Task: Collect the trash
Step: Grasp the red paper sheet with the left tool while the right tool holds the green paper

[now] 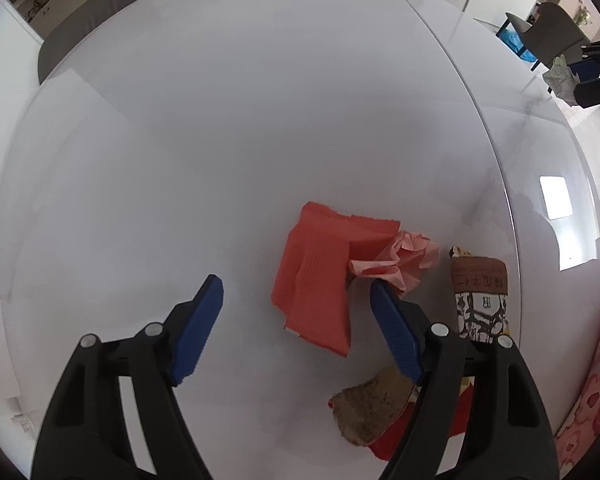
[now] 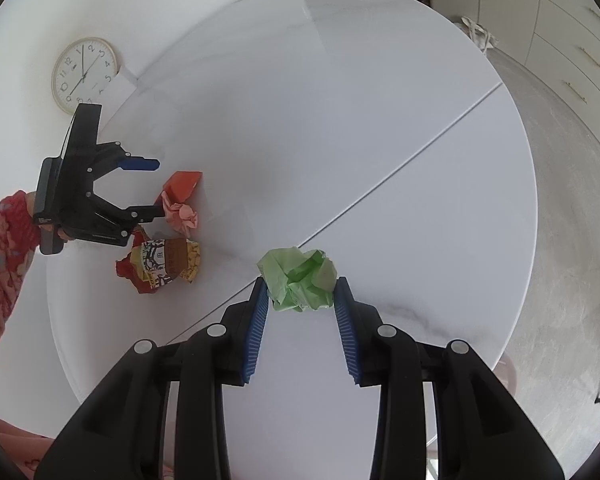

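Down my left gripper [image 1: 296,292], the jaws stand wide apart above the round white table [image 1: 220,140], with nothing pressed between the blue pads [image 1: 198,328]. A flat red paper [image 1: 316,276] lies on the table between the two pads, nearer the right-hand one, and touches neither. Just beside it, a crumpled pink paper [image 1: 396,264] sits right at the tip of the right-hand pad; I cannot tell whether they touch. Past that finger, close to the table's edge, lies a printed snack wrapper [image 1: 480,296] in brown, white and yellow. A crushed brownish scrap [image 1: 368,412] lies low in the view, partly behind the same finger, with a bit of red under it. My flowered sleeve [image 1: 596,360] shows beyond the table's rim.

Down my right gripper [image 2: 302,292], the jaws are narrow and the pad tips pinch a crumpled green paper ball [image 2: 300,280] from both sides, over the seam that runs across the table [image 2: 380,100]. My other tool [image 2: 144,188] hangs over the far side near the table's edge, jaws spread, with the red paper [image 2: 182,184] and pink paper [image 2: 182,214] at its tips and the snack wrapper [image 2: 168,264] just beside them. A wall clock [image 2: 85,75] lies off the table beyond its edge.
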Motion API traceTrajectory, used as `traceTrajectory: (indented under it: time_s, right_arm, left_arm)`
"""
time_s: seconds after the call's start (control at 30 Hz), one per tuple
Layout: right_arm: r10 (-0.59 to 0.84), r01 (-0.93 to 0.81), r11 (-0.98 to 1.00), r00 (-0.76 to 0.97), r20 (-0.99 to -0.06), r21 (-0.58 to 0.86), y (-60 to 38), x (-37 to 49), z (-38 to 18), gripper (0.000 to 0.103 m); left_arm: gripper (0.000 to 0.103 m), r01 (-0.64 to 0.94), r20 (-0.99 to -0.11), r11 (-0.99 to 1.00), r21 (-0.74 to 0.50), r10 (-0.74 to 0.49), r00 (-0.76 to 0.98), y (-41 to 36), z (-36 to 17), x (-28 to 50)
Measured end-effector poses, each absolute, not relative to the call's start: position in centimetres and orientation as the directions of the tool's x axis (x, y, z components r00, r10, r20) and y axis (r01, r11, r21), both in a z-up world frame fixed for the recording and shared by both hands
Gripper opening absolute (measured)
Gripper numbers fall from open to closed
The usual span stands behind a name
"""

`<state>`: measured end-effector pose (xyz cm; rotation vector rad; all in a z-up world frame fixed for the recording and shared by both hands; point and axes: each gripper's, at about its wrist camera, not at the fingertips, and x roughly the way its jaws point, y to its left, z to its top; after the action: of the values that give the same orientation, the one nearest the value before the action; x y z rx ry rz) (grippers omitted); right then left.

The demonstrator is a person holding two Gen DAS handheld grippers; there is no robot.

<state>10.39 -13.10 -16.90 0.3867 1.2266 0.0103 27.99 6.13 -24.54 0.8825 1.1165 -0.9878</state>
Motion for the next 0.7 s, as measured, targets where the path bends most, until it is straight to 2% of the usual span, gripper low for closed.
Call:
traceTrajectory:
  time_s: [0.07, 0.3, 0.5, 0.7]
  right_arm:
    - [0.211, 0.206, 0.934, 0.344, -0.915, 0.293, -12.8, 10.1, -16.9, 0.035]
    - [0.206, 0.209, 0.934, 0.346, -0.916, 0.289, -12.4, 9.3, -16.5, 0.036]
    - [0.211, 0.214, 0.930, 0.358, -0.910, 0.300, -12.7, 9.1, -16.2, 0.036]
    - [0.234, 0.181, 0.927, 0.404, -0.884, 0.328, -12.6, 8.8, -14.6, 0.036]
  left_arm:
    - [0.071, 0.945, -0.972, 0.320, 0.063, -0.195, 0.131, 5.3, -24.9, 28.0]
    - [0.044, 0.934, -0.967, 0.354, 0.046, -0.218, 0.131, 4.6, -25.5, 28.4]
    - [0.041, 0.876, -0.952, 0.480, 0.050, -0.242, 0.187, 6.3, -24.1, 28.8]
    - [0.041, 0.730, -0.919, 0.679, 0.077, -0.235, 0.316, 8.7, -18.4, 27.8]
